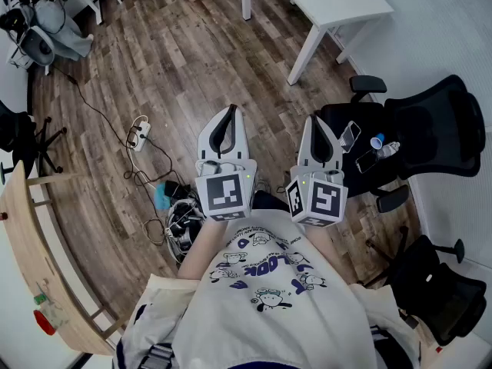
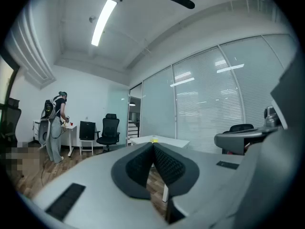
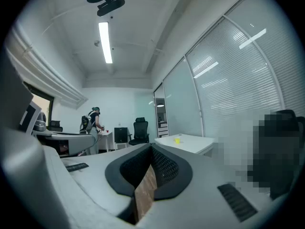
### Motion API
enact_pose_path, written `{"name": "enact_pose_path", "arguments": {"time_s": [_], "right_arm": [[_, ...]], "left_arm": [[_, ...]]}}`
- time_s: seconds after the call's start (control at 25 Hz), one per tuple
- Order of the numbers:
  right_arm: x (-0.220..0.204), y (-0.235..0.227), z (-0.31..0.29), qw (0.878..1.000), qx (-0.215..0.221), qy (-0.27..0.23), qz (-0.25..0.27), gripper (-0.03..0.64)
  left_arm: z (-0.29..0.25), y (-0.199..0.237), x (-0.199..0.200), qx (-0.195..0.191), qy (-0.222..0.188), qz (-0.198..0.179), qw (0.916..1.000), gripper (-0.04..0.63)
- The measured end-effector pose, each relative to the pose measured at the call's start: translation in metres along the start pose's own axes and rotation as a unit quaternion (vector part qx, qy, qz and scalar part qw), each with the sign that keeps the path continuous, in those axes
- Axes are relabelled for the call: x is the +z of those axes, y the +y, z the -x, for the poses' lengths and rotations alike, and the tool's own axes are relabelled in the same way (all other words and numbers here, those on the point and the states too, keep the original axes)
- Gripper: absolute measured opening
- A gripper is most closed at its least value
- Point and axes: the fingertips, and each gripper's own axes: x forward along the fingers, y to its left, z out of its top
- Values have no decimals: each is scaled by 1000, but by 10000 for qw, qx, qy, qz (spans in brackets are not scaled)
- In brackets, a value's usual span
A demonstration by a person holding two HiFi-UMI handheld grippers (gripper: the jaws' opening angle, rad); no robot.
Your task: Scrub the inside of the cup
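I cannot tell for certain which thing here is the cup: the likeliest is a small yellow object (image 2: 153, 139) (image 3: 177, 140) standing on a white rectangular counter (image 2: 169, 142) (image 3: 193, 144) straight ahead of both my grippers and well apart from them, too small to show its shape or its inside. My left gripper (image 1: 230, 111) (image 2: 153, 145) and my right gripper (image 1: 318, 120) (image 3: 152, 147) are held out level in front of my chest, side by side and close to each other, both pointing away from me over the brown wood-plank floor (image 1: 154, 60). In each gripper view the black ribbed pads meet at the tips, so both grippers are closed with nothing held between them. My white T-shirt with a cartoon print (image 1: 265, 283) fills the bottom of the head view, right behind the two marker cubes. To my right stands a black office chair (image 1: 430, 125) with phones and a small blue-topped bottle (image 1: 380, 144) lying on its seat. To my left a white power strip (image 1: 140, 133) lies on the floor among black cables, and a person with a backpack (image 2: 56, 123) (image 3: 93, 124) stands at the far end of the room
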Motion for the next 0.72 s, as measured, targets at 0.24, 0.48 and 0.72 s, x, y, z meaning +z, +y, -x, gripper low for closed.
{"name": "enact_pose_path", "arguments": {"time_s": [0.24,0.48,0.72], "right_arm": [[-1,5,0,10000,41,14,14,-3],[-3,-3,-2,9999,-132,-11,-21,-3],[-11,-19,-7,9996,-247,102,-116,-3]], "left_arm": [[1,4,2,12,-32,-20,10000,21],[-3,2,-1,-9,13,-29,10000,21],[-12,3,-15,140,162,164,9996,21]]}}
